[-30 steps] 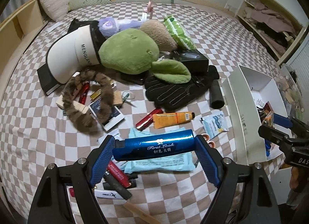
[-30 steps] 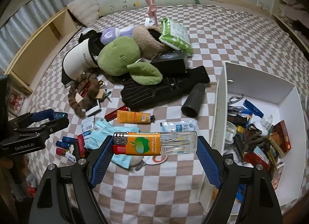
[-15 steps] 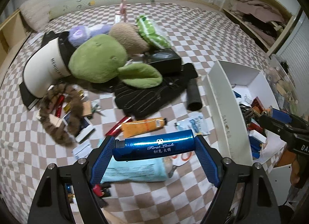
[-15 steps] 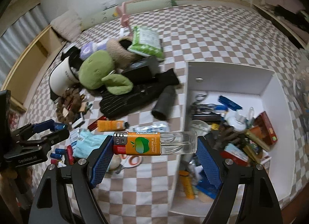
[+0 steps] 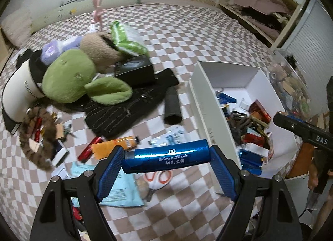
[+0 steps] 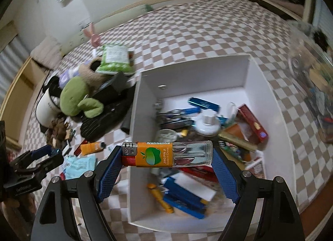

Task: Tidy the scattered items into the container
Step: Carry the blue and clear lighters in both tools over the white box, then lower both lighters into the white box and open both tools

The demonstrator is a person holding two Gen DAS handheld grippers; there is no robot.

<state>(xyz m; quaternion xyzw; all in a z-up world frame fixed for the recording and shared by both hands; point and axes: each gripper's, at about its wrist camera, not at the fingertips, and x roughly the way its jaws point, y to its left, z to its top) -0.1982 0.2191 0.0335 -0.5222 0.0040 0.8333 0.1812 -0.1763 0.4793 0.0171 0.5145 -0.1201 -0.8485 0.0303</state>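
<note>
My left gripper (image 5: pixel 166 163) is shut on a shiny blue lighter (image 5: pixel 164 155), held crosswise above the checkered bed, just left of the white box (image 5: pixel 203 103). My right gripper (image 6: pixel 167 157) is shut on a clear lighter with an orange apple label (image 6: pixel 166 153), held above the near left part of the white box (image 6: pixel 268 95), which holds several small items. Scattered items lie left of the box: an orange tube (image 5: pixel 115 145), scissors (image 5: pixel 159 177), a black cylinder (image 5: pixel 171 105), a black glove (image 5: pixel 124 112), a green plush (image 5: pixel 70 76).
A white visor cap (image 5: pixel 18 93), a furry brown band (image 5: pixel 37 137), a black box (image 5: pixel 135 70) and a green packet (image 5: pixel 124 40) lie on the bed. A clear bin (image 5: pixel 291 87) stands right of the white box. Shelves (image 5: pixel 260 12) line the far right wall.
Both grippers have moved right toward the white box with their lighters. The right gripper went from over the bed to over the box interior; the left now sits beside the box's left wall.
</note>
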